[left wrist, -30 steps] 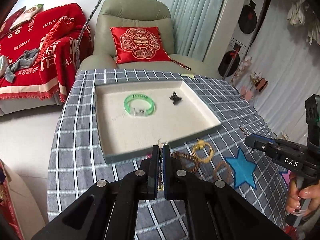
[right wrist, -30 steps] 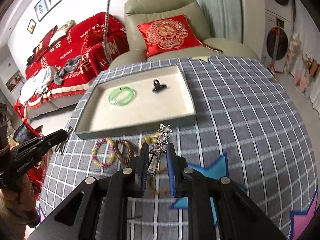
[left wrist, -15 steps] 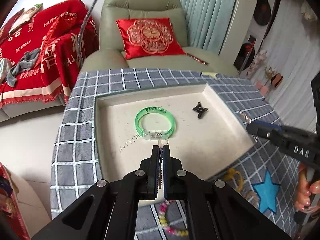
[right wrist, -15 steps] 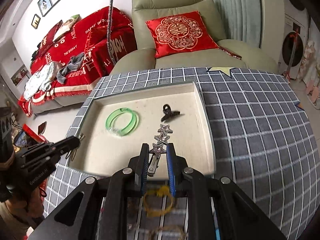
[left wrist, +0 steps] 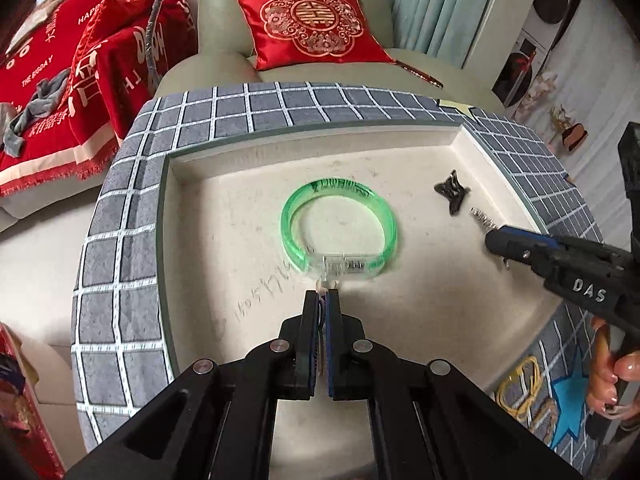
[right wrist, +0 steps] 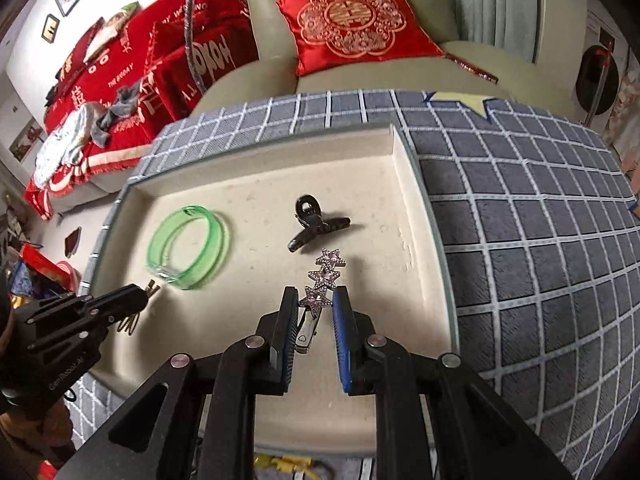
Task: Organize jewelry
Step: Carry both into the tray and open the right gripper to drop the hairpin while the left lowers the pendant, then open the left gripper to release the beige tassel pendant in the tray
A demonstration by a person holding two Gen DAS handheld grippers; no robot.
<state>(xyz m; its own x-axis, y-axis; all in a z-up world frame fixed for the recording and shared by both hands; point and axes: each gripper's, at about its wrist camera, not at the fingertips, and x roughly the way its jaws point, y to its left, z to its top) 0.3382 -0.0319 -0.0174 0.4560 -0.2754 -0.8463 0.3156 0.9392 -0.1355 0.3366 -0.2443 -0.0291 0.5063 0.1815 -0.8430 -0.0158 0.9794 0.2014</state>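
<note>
A cream tray (left wrist: 192,216) (right wrist: 404,184) sits on the checked table. In it lie a green bangle (left wrist: 340,232) (right wrist: 188,246) and a black claw clip (left wrist: 452,194) (right wrist: 316,226). My left gripper (left wrist: 321,300) (right wrist: 148,290) is shut on a small thin metal piece, low over the tray just in front of the bangle. My right gripper (right wrist: 316,304) (left wrist: 490,236) holds a star hair clip (right wrist: 324,276) (left wrist: 482,218) over the tray's right part, just below the claw clip; its jaws stand a little apart around the clip.
A yellow bracelet (left wrist: 520,388) (right wrist: 284,464) and a brown one (left wrist: 546,416) lie on the table in front of the tray. An armchair with a red cushion (left wrist: 312,24) and a red-covered sofa (left wrist: 60,80) stand behind.
Both grippers moved forward from the table's front over the tray and came lower, each still carrying its piece. The right jaws now stand slightly wider around the star clip.
</note>
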